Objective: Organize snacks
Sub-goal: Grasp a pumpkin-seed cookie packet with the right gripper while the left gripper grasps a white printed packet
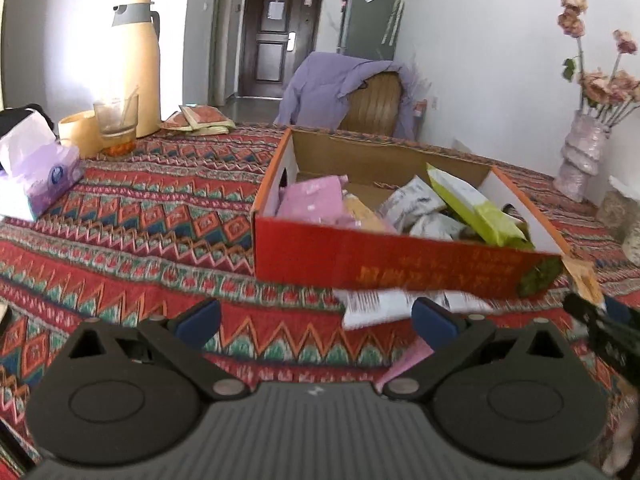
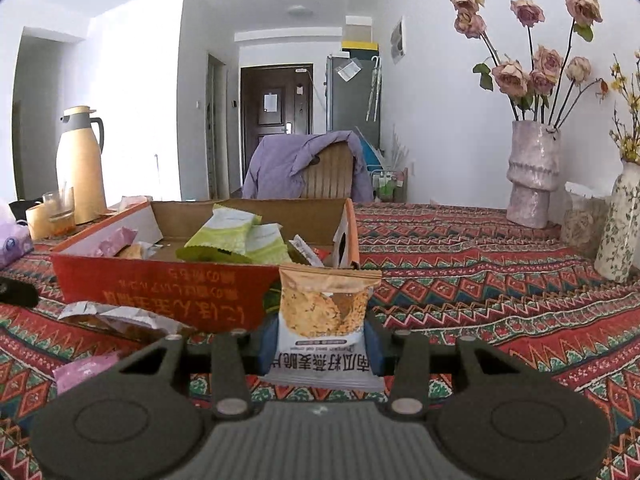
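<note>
Left wrist view: left claw (image 1: pixel 316 318) released, empty, above the table (image 1: pixel 140 216); white packet (image 1: pixel 384 304) flat against the near wall of the red box (image 1: pixel 360 256).

Right wrist view: right claw (image 2: pixel 320 344) clenched on an orange oat-crisp packet (image 2: pixel 324 312), upright, just before the box's (image 2: pixel 160 288) near right corner.

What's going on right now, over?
Right gripper shut on orange snack packet. Left gripper open, empty. Red box just ahead, nothing blocking.
</note>
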### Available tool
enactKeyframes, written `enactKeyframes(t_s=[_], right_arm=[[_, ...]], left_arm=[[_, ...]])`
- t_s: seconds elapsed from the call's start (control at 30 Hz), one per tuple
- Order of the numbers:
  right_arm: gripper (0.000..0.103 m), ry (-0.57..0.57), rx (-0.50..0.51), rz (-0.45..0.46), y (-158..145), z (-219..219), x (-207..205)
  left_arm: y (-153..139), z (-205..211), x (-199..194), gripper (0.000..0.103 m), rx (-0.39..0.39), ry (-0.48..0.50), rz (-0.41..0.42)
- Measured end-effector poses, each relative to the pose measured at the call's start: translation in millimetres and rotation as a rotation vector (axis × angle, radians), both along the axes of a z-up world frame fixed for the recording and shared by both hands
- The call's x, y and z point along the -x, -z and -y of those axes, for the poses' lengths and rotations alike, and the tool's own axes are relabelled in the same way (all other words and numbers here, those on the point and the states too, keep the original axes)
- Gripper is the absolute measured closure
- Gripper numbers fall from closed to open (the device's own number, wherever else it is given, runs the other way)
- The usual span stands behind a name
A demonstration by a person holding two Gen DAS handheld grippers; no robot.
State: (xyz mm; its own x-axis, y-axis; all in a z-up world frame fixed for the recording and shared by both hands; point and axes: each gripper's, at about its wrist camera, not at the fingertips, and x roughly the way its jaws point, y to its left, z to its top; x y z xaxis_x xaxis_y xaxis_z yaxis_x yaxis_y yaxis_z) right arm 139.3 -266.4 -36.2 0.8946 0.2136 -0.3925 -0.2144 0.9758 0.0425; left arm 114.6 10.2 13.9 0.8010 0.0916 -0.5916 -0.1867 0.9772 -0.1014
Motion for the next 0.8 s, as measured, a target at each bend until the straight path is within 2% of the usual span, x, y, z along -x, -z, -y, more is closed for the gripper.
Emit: enactKeyframes(t_s=[0.17,0.37,0.6,0.7,0.77,0.8], right_arm=[[0.06,-0.002,-0.01,-0.008,0.5,1.7,-1.1],[0.06,0.0,-0.025,-0.014,1.0,2.9,-1.7],[0.06,-0.002,-0.035,-0.019,1.4,3.5,-2.5],[0.06,-0.002,-0.036,-0.018,1.2,3.5,-2.5],[0.06,-0.002,-0.037,-0.017,1.2,3.6,-2.5],[0.06,-0.002,-0.037,-0.017,1.2,3.6,-2.5]], left_arm=[[-4.5,12.8,-31.8,0.0,-0.046,0.02,-0.024],[14.3,25.0,-65.0,0.0,-0.093,0.048,-0.14],[29.4,25.9,-70.3,0.005,-0.051,0.062,-0.188],[33.4,27.9,-71.7,0.017,-0.05,0.067,-0.202],[36.5,29.3,-72.9,0.029,-0.051,0.069,-0.219],[38.8,29.4,-73.0,0.032,-0.047,0.074,-0.227]])
